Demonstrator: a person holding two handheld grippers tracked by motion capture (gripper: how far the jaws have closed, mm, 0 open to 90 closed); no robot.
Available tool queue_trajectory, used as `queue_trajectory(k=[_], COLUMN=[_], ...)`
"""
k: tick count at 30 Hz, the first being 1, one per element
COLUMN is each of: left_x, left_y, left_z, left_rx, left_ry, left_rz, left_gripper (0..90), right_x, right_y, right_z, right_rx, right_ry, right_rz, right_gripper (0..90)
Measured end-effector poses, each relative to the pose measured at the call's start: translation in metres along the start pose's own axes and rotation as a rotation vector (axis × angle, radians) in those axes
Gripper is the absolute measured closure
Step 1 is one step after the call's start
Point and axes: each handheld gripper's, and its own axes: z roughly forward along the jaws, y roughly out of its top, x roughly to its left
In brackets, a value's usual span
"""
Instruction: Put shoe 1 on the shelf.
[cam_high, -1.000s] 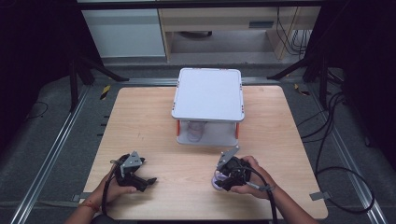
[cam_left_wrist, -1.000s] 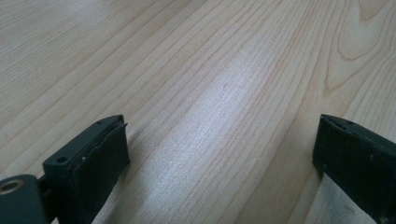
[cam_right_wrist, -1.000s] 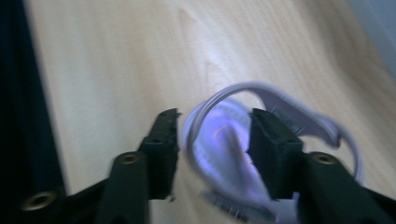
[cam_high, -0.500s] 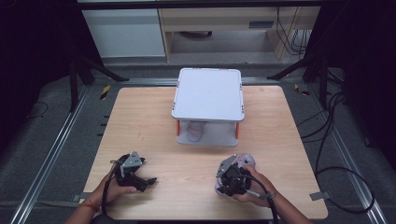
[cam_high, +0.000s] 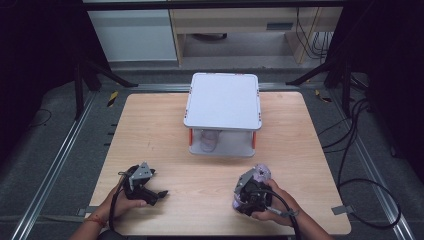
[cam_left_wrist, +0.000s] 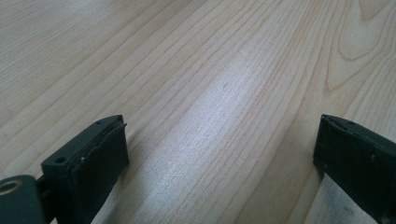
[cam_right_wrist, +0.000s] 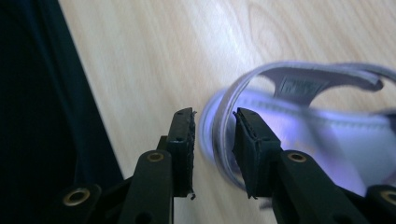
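Down at the near right of the wooden table, the right gripper is working at a pale lilac shoe, a small sandal with a strap looping over its top. In the right gripper view the 2 black jaws straddle the sandal's heel edge, the rim running up between them. A gap shows between the left pad and the rim, so the pads are not squeezing it: released, with the shoe's edge sitting in the opening. Those jaws have just been closing in and then easing a little wider again, with that rim between them. The sandal itself looks blurred in that view.

Over at the near left, the left gripper rests low over the table, the person's hand wrapped round it. In the left gripper view its jaws stand wide apart, released, with bare wood grain between them and nothing gripped.

Farther back, in the middle of the table, stands a white 2-tier rack on short orange posts. On its lower shelf, toward the left, sits a second pale shoe, partly hidden under the top tier. The rack is well apart from both grippers.
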Motion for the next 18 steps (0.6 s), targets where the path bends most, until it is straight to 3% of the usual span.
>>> queue_trajectory(k=[3, 10, 13, 15, 17, 18], left_x=[0.0, 0.0, 0.0, 0.0, 0.0, 0.0], left_y=[0.0, 0.0, 0.0, 0.0, 0.0, 0.0], left_z=[0.0, 0.0, 0.0, 0.0, 0.0, 0.0], left_rx=[0.0, 0.0, 0.0, 0.0, 0.0, 0.0], left_ry=[0.0, -0.001, -0.001, -0.001, -0.001, -0.001], left_rz=[0.0, 0.001, 0.001, 0.001, 0.001, 0.0], left_gripper=[2.0, 1.9, 1.9, 1.9, 1.9, 1.9], right_x=[-0.003, -0.011, -0.007, -0.004, 0.0, 0.0], right_y=[0.01, 0.012, 0.014, 0.015, 0.015, 0.015], right_z=[0.011, 0.011, 0.012, 0.012, 0.011, 0.011], right_rx=[0.053, 0.063, 0.068, 0.073, 0.087, 0.087], right_ry=[0.015, 0.021, 0.019, 0.0, -0.021, -0.021], right_rz=[0.032, 0.067, 0.028, 0.021, -0.027, -0.027], right_gripper=[67.4, 72.9, 85.4, 85.8, 86.3, 86.3])
